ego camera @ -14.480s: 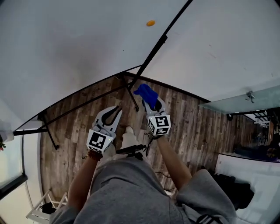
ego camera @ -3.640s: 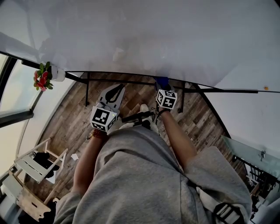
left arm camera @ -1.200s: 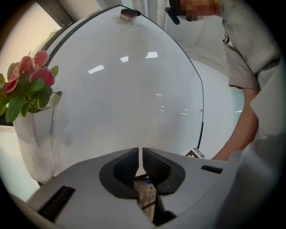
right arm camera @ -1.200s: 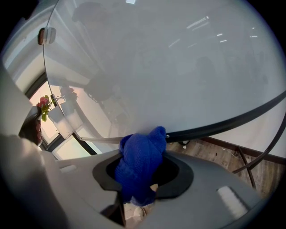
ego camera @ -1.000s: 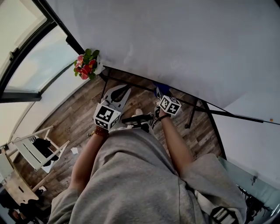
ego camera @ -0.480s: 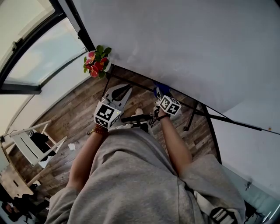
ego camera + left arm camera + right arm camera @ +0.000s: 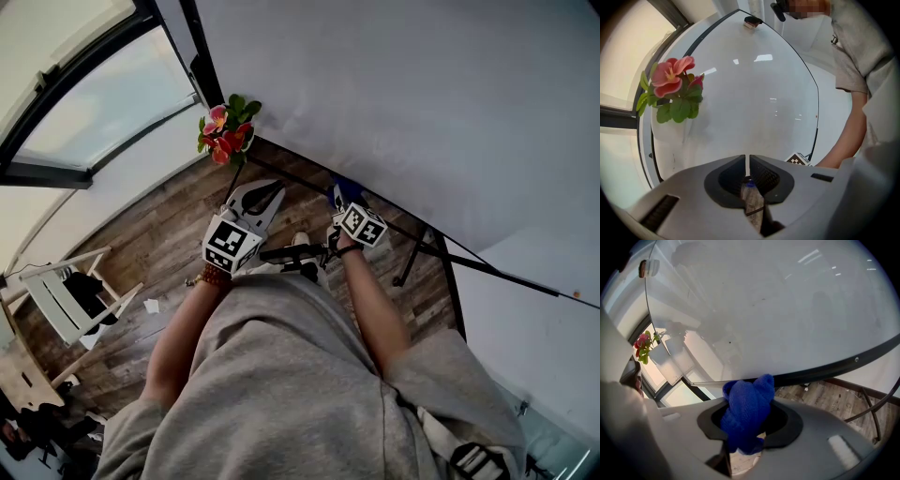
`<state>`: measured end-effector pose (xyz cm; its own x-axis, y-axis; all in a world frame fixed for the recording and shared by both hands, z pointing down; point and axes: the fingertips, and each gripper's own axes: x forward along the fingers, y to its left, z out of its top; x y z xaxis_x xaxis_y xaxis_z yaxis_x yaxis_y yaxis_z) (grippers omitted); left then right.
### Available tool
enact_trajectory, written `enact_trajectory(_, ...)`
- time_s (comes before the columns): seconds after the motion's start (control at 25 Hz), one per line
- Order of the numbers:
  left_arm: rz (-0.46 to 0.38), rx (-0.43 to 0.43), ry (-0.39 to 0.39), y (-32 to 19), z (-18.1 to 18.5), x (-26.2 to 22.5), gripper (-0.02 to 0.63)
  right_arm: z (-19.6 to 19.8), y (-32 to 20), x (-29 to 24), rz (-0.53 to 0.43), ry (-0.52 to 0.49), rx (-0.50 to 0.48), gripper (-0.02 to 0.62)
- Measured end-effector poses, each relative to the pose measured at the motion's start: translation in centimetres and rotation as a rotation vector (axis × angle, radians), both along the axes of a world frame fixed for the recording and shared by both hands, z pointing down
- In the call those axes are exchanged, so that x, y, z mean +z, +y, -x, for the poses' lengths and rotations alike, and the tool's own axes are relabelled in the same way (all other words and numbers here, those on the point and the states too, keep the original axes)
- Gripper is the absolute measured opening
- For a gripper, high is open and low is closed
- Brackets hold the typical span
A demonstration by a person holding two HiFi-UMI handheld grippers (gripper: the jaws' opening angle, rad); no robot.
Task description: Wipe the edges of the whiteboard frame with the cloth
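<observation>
One nubbly, bunched blue cloth (image 7: 745,414)

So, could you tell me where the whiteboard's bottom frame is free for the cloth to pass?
The black bottom frame strip is bare right of the blue cloth, with only black stand bars below it. Leftward it is free until the corner, where the pink flower bunch crowds it.

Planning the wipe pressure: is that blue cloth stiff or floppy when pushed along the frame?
Probably floppy: the blue cloth bunches in soft folds inside the right claw. Likely light; it should squash against the frame.
</observation>
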<state>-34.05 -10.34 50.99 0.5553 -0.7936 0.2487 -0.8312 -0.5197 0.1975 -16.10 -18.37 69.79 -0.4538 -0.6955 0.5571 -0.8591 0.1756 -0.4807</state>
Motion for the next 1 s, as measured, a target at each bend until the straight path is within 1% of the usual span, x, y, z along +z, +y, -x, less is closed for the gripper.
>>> enact_trajectory(0.4,0.033,-0.002,-0.005,0.4,1.2,0.8,0.034,2.8,-0.3,-0.1,0.001,-0.003,-0.047,0.149)
enact_trajectory(0.52,0.023,-0.007,-0.002,0.5,1.5,0.7,0.034,3.7,-0.5,0.0,0.000,-0.014,-0.060,0.149)
enact_trajectory(0.8,0.032,-0.056,-0.003,1.0,3.4,1.0,0.034,5.4,-0.4,0.0,-0.005,0.001,-0.086,0.149)
enact_trajectory(0.88,0.046,-0.066,-0.008,1.3,3.9,1.2,0.034,6.3,-0.7,0.0,-0.010,-0.009,-0.101,0.149)
enact_trajectory(1.0,0.043,-0.081,-0.016,1.7,4.6,1.4,0.034,7.7,-1.0,-0.2,-0.016,-0.027,-0.125,0.149)
